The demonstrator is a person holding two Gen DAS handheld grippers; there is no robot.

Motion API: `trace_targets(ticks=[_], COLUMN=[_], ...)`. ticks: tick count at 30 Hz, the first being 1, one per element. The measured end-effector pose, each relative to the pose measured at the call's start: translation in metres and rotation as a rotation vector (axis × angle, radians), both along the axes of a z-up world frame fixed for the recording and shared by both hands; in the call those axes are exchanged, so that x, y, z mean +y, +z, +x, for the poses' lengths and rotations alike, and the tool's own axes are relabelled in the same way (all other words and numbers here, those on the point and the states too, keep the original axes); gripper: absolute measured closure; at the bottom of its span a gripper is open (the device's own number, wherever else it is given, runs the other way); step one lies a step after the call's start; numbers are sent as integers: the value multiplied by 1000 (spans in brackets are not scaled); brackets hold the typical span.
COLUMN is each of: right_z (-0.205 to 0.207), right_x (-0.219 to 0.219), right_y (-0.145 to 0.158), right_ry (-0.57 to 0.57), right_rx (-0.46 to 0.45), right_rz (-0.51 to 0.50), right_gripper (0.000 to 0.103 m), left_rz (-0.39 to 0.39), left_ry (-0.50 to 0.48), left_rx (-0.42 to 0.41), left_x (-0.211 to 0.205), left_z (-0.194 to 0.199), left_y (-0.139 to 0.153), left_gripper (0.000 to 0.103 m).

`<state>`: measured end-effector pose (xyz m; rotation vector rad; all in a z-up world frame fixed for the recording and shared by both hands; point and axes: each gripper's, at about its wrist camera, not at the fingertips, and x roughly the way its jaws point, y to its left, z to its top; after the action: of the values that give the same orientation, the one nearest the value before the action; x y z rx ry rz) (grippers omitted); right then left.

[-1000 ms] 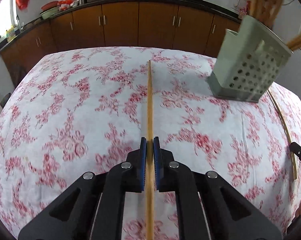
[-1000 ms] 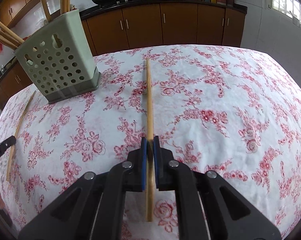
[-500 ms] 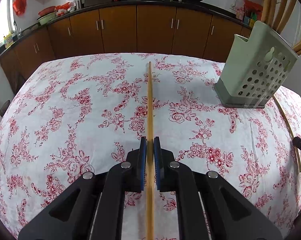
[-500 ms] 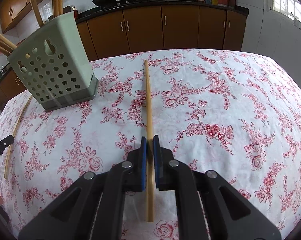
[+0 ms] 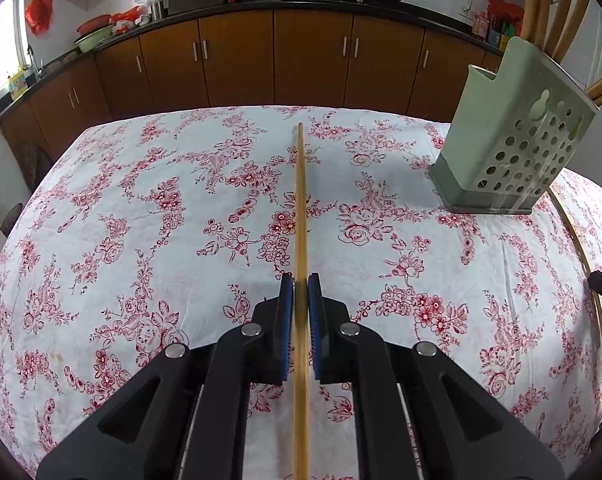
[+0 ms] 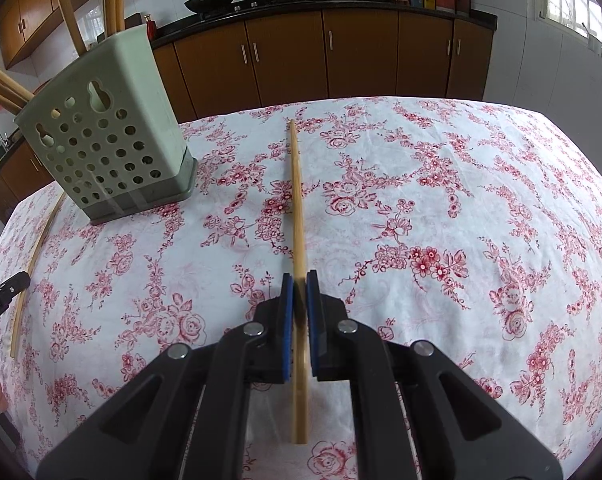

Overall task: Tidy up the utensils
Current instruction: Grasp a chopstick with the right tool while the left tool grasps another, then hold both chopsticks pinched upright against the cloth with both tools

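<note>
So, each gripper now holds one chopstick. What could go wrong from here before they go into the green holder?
1. The right gripper grips its chopstick close to the near end, so the long front part may pivot or slip.
2. The green holder already has sticks leaning out; a new chopstick may knock them.
3. The left gripper and its long chopstick could tip the holder.

Open tablecloth ahead, holder off to one side

From the left gripper (image 5: pixel 300 280), cloth (image 5: pixel 161 240) lies bare from nine to twelve o'clock; the green utensil holder (image 5: pixel 509 140) blocks two o'clock, with a loose chopstick (image 5: pixel 581 256) lying beyond at three.
</note>
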<state>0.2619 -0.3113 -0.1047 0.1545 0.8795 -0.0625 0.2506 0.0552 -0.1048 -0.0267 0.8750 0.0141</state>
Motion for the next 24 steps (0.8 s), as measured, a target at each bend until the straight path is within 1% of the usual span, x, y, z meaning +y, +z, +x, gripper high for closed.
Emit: trace_targets(ticks=[9, 16, 24], right_z=[-3, -3, -4], right_x=[2, 7, 11], right_y=[1, 1, 1], right_ry=[0, 2, 5], right_rx=[1, 3, 6], right_rz=[-12, -36, -58], right_gripper=[95, 95, 95], left_rz=[-27, -15, -72], left_ry=[2, 4, 16], left_rx=[-1, 0, -4], left_x=[4, 2, 7], left_z=[1, 2, 2], left_y=[0, 0, -1], left_gripper=[94, 94, 94])
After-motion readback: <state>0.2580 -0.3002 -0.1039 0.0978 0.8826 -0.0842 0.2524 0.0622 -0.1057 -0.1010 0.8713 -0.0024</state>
